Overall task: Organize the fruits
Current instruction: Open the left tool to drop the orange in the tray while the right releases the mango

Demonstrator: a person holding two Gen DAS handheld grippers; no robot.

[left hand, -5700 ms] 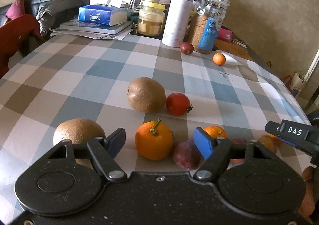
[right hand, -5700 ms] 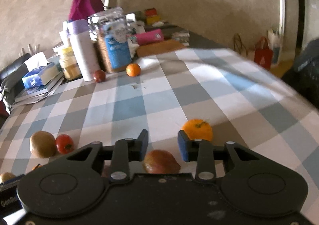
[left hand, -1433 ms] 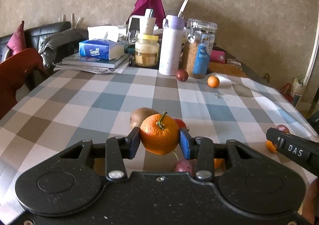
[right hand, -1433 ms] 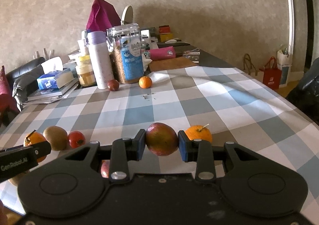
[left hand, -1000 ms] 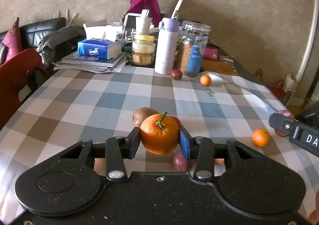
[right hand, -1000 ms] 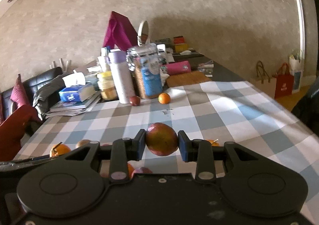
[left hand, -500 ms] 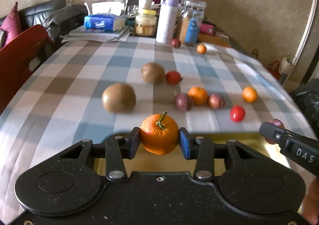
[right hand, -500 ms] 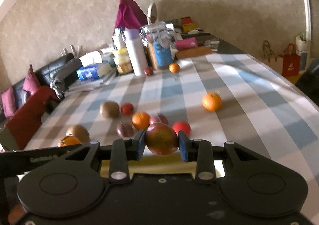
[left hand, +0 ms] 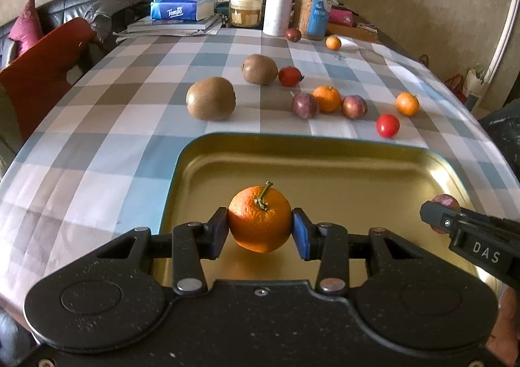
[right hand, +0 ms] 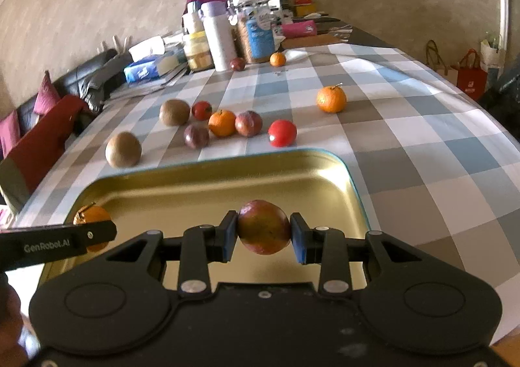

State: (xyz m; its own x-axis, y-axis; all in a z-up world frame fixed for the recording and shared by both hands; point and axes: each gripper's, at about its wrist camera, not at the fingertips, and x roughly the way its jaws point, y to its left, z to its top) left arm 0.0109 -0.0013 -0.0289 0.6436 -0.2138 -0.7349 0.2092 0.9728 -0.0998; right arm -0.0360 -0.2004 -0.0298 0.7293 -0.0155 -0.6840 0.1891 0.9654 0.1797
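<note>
My left gripper is shut on an orange with a stem and holds it over the left part of a gold metal tray. My right gripper is shut on a red-brown plum over the tray's right part. The right gripper with the plum also shows at the right edge of the left wrist view; the orange shows at the left of the right wrist view. The tray holds no other fruit that I can see.
Beyond the tray on the checked tablecloth lie two kiwis, several oranges, plums and red tomatoes. Bottle, jars, tissue box and books stand at the far edge. A red chair is at left.
Both grippers have pulled back toward the near table edge with their fruit, and the gold tray has come into full view beneath them. Both jaws stay shut.
</note>
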